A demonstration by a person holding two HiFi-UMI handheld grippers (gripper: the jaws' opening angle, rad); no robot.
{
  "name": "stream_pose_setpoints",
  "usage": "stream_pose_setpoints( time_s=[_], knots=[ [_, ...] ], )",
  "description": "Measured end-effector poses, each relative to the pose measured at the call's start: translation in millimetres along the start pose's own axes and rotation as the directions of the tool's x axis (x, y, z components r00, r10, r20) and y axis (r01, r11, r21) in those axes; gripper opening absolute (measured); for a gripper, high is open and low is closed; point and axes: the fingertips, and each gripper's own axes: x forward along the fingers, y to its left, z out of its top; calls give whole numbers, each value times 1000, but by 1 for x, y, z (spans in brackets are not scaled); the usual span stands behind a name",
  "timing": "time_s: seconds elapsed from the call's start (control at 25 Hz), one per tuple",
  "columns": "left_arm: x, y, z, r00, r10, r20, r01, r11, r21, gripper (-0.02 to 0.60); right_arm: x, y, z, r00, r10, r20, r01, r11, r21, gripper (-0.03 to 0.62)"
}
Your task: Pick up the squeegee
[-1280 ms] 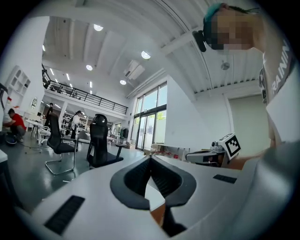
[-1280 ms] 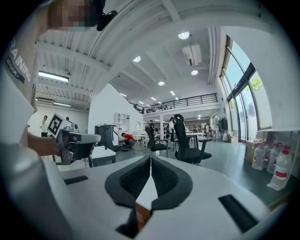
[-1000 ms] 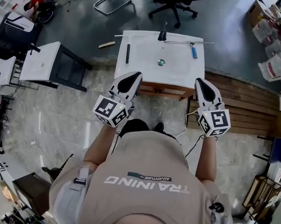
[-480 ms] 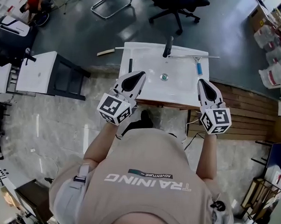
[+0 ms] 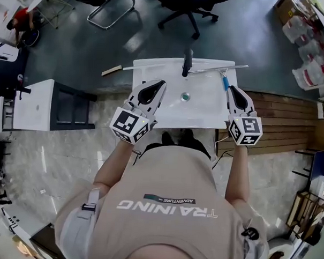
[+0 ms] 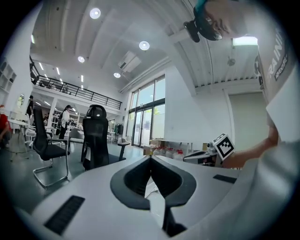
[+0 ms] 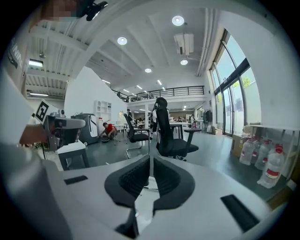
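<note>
1. The only writing I can read is on the back of the person's beige T-shirt. It says "TRAINING" in large white letters, with a smaller "ADVENTURE" beside it. Each gripper also carries a cube of black-and-white square markers.
2. The white washbasin tabletop has a shallow bowl with a round metal drain at its middle. A black tap stands at the tabletop's far edge.
3. To the right of the tabletop, clear plastic bottles with red caps stand together on the floor. I cannot tell what is in them.
4. The squeegee has a thin silvery blade bar and a short blue handle. It lies flat at the tabletop's far right corner. Its blade runs along the far edge from beside the tap and sticks out past the tabletop's right side. The handle points back toward the person.
5. The left gripper hangs over the near left part of the tabletop. Its fingers are closed tip to tip with nothing between them.
6. The right gripper is over the tabletop's right edge. Its fingers are pressed together and hold nothing. From above, its tips sit just beside the end of the blue handle, but I cannot tell whether they touch it.
</note>
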Motion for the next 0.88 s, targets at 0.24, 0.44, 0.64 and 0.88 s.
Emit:
stream_pose_setpoints(
  time_s=[0.24, 0.44, 0.64, 0.88],
  knots=[
    [11, 8, 12, 999, 39, 24, -39, 999, 2, 11, 67, -65, -70, 984, -64, -166, 59, 998, -38, 141],
    [8, 16, 17, 994, 109, -12, -109, 994, 28, 11, 130, -101, -146, 942, -72, -327, 67, 997, -26, 169],
    [6, 19, 11, 985, 175, -15, -175, 984, -21, 11, 160, -128, -201, 891, -94, -445, 104, 995, -1, 176],
    [5, 22, 10, 975, 223, -24, -224, 974, -35, 11, 178, -141, -235, 851, -84, -518, 105, 994, 12, 179]
  ],
)
